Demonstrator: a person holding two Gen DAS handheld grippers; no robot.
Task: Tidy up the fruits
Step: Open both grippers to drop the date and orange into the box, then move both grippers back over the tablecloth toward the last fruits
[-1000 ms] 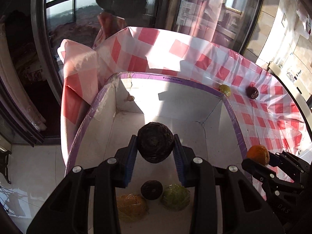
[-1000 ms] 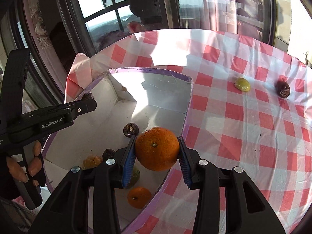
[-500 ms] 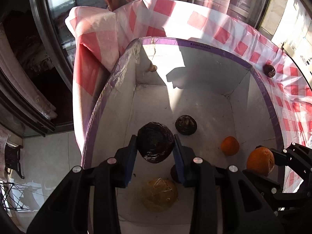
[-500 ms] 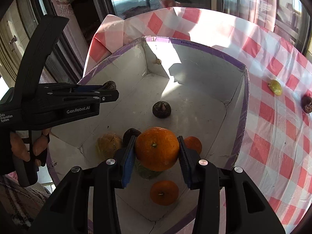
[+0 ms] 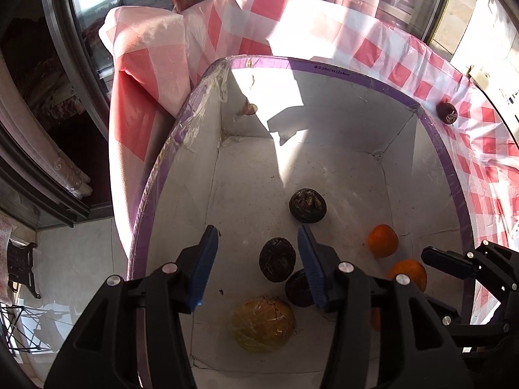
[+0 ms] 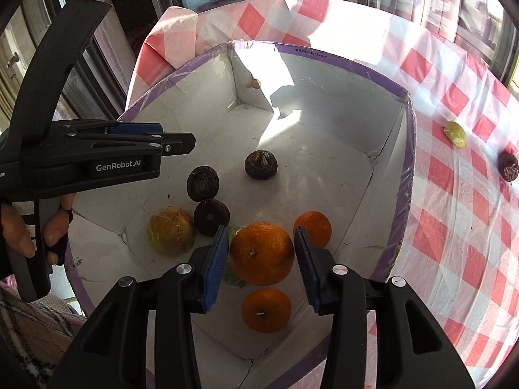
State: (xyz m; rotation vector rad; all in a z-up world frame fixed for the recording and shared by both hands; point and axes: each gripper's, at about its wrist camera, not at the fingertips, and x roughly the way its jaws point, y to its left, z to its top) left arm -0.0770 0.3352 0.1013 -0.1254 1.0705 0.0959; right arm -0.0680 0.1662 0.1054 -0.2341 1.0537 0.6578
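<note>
Both tools now stand apart over the box (image 6: 409,168): left tool (image 5: 256,261) has dropped its dark fruit (image 5: 277,259), right tool (image 6: 259,253) its orange (image 6: 262,253), two fruits remaining on the surface (image 6: 454,227).

Left gripper (image 5: 256,262): jaws were clamped on the dark round fruit (image 5: 277,260); now they stand wide apart with nothing between the pads.
Dark round fruit: out of the jaws, now low in the white box (image 5: 324,103) among the other fruit.
Right gripper (image 6: 258,253): jaws have spread a little; small gaps show beside the big orange (image 6: 262,253).
Both grippers: moved from the box edge to over its inside.
</note>
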